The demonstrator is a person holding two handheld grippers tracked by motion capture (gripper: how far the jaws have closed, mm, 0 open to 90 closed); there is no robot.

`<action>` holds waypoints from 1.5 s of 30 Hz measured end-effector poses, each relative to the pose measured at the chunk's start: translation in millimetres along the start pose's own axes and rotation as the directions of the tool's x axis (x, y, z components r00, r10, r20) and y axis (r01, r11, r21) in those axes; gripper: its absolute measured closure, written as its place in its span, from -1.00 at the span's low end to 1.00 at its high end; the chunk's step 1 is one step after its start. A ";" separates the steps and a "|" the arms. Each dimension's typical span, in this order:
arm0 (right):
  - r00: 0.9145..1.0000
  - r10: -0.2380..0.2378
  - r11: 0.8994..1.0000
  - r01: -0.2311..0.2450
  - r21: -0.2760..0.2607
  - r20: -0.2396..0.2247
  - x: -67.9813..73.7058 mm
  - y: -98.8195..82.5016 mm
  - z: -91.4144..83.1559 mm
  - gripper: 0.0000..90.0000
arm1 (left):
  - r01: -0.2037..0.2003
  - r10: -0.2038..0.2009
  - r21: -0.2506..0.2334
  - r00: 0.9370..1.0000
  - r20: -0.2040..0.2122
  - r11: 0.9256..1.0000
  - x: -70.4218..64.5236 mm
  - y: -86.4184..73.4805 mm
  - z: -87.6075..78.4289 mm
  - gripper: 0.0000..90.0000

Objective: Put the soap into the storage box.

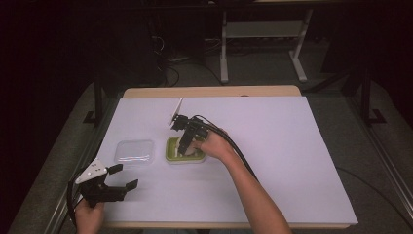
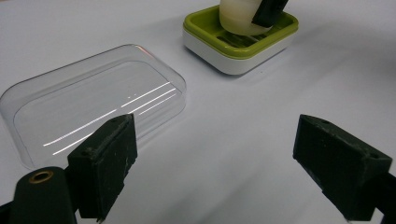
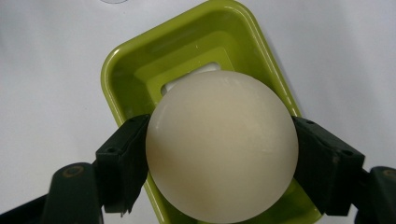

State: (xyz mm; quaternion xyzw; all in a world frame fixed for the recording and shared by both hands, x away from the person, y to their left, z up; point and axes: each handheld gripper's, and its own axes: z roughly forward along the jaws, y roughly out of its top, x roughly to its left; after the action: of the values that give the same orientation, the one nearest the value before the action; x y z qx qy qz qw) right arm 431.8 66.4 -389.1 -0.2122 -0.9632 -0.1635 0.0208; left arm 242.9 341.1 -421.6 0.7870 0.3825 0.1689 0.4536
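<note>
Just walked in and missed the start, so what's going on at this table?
A person is working with a claw in each hand. The right claw is shut on a round cream soap bar and holds it in or just over the green soap dish; whether it touches the dish is unclear. The left claw is open and holds nothing, near the table's front left corner. A clear plastic lid lies flat beside the dish.
</note>
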 end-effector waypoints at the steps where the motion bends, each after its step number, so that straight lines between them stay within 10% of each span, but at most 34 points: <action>1: 1.000 0.001 1.000 -0.001 0.000 0.002 0.3 0.4 0.6 -0.46 | 0.003 -0.003 -0.002 1.000 0.000 1.000 -0.2 -0.1 0.0 -0.71; 45: 0.999 -0.007 1.000 0.006 0.024 0.038 7.7 3.1 8.8 -0.47 | 0.004 -0.004 -0.004 1.000 0.001 1.000 -0.9 -0.1 0.4 -0.71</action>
State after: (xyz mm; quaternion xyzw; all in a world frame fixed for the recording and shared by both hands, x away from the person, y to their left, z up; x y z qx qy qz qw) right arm 426.4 75.0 -395.6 -0.2120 -0.9660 -0.1479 0.0043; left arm 242.5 340.2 -421.7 0.7853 0.3836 0.1685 0.4558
